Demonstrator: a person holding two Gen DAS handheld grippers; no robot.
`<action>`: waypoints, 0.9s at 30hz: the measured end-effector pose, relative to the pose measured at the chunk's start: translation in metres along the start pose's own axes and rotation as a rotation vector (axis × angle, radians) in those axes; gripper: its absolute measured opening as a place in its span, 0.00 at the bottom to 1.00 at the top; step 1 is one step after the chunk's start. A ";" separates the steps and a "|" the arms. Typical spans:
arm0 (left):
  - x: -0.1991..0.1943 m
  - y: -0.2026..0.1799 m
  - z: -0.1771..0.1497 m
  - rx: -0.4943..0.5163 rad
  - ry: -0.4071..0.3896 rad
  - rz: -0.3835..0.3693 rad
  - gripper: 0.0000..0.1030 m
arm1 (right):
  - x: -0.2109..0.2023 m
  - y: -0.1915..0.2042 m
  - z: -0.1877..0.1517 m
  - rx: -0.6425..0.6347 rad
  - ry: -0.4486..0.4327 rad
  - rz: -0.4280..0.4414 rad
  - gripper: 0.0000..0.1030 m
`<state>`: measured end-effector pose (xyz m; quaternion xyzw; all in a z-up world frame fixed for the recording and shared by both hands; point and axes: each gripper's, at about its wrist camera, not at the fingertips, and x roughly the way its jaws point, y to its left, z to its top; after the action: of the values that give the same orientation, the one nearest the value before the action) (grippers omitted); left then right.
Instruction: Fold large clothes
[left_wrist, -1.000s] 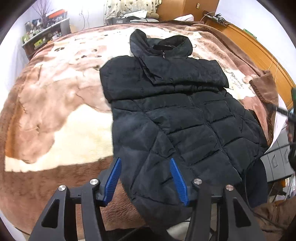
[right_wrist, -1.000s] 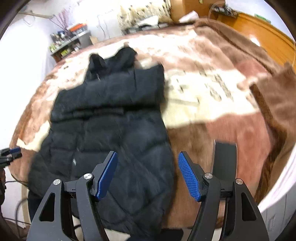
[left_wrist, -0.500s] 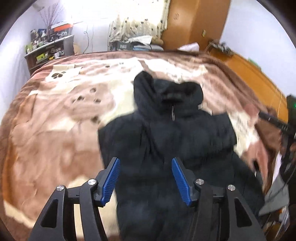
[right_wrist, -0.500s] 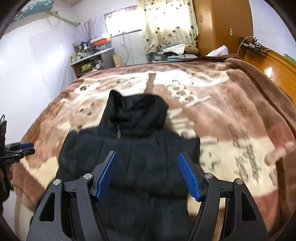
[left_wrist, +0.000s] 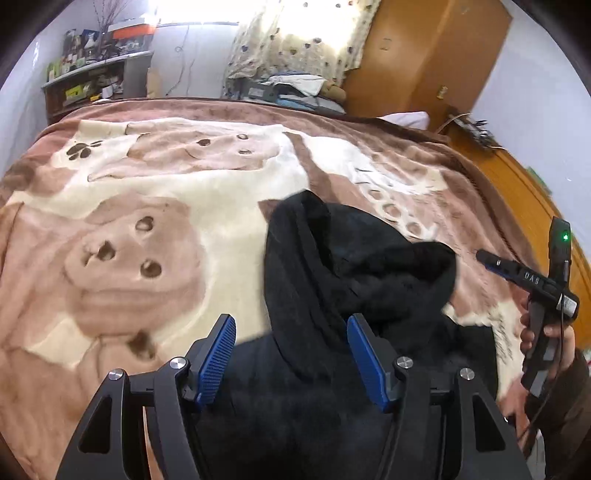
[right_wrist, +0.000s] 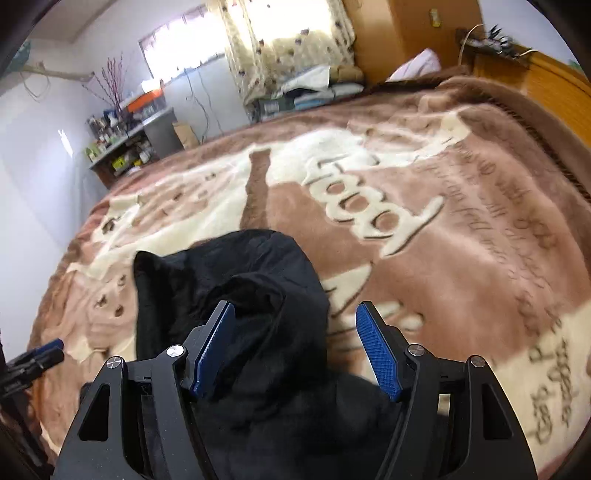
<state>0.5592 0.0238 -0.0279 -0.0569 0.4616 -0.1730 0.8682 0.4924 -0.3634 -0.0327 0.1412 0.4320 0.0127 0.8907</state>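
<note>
1. Black puffer jacket (left_wrist: 343, 302) spread on the bed, hood end pointing toward the far side of the room. Hood (right_wrist: 236, 280) rumpled and standing up a bit, opening facing up.
2. Plush brown-and-cream blanket (left_wrist: 147, 206) under it, covering the whole bed; paw prints and a cartoon animal face on one side, cream lettering on the other.
3. Left hand-held gripper (left_wrist: 291, 360) hanging over the jacket's upper body just short of the hood. Jaws have just been opening, standing apart now, blue pads clear of the fabric, nothing pinched between them. Jacket only seen through the gap, lying below.
4. Right hand-held gripper (right_wrist: 299, 350) likewise over the hood area, on the side of the jacket nearer the lettering. Jaws wide, blue pads bare, nothing gripped. One pad lined up over the black fabric, the other over bare blanket just beside the jacket's edge.
5. Each gripper visible at the edge of the other's view: right one at the right edge of the left view with a green light lit, held in a hand (left_wrist: 550, 332) with a brown sleeve; left one's blue tips poking in at the lower left of the right view.
6. Background stuff: patterned curtain (right_wrist: 288, 40) over a bright window, cluttered shelf (left_wrist: 92, 81) along the far wall, wooden wardrobe (left_wrist: 424, 55), wooden bed frame along one side, a pile of folded things past the far end of the bed.
</note>
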 end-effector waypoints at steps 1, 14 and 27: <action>0.008 -0.001 0.005 0.011 0.002 0.014 0.61 | 0.011 0.000 0.002 0.014 0.015 -0.002 0.66; 0.141 -0.014 0.052 -0.049 0.123 0.193 0.61 | 0.078 -0.018 -0.046 -0.136 0.151 -0.168 0.37; 0.116 0.047 0.028 -0.128 0.150 0.228 0.61 | 0.031 -0.044 -0.030 -0.078 0.122 -0.060 0.59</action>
<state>0.6533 0.0247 -0.1151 -0.0460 0.5388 -0.0474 0.8398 0.4839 -0.3934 -0.0853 0.0924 0.4888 0.0117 0.8674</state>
